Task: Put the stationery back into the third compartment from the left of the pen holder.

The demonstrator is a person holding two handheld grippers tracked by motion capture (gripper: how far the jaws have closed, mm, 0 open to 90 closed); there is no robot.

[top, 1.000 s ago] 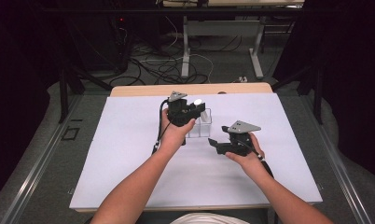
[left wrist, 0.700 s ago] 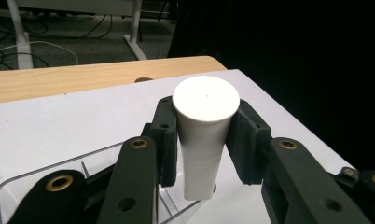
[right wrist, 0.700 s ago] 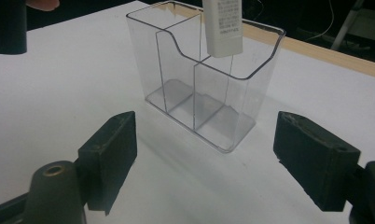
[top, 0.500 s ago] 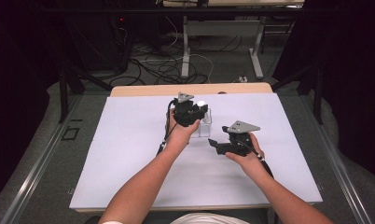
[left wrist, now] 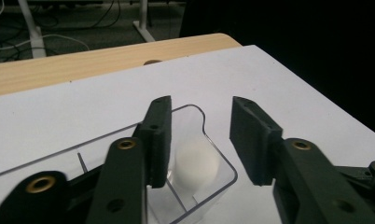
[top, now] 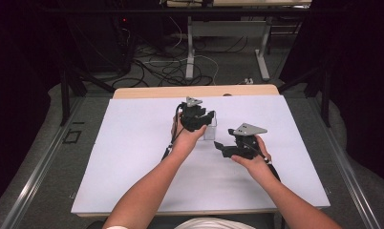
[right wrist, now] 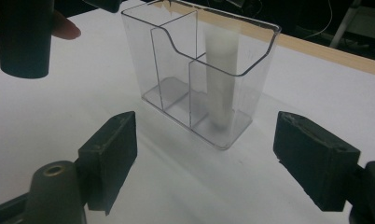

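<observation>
White paper covers the worktop (top: 133,157), with dark floor and cables beyond. Nearest the person, the right tongs (top: 219,146) are spread wide and hold nothing. Farther on, the left tongs (top: 210,117) have just been opening above a clear divided box (right wrist: 209,70); a white stick (right wrist: 221,79) stands upright in one end compartment, free of the pads.
</observation>
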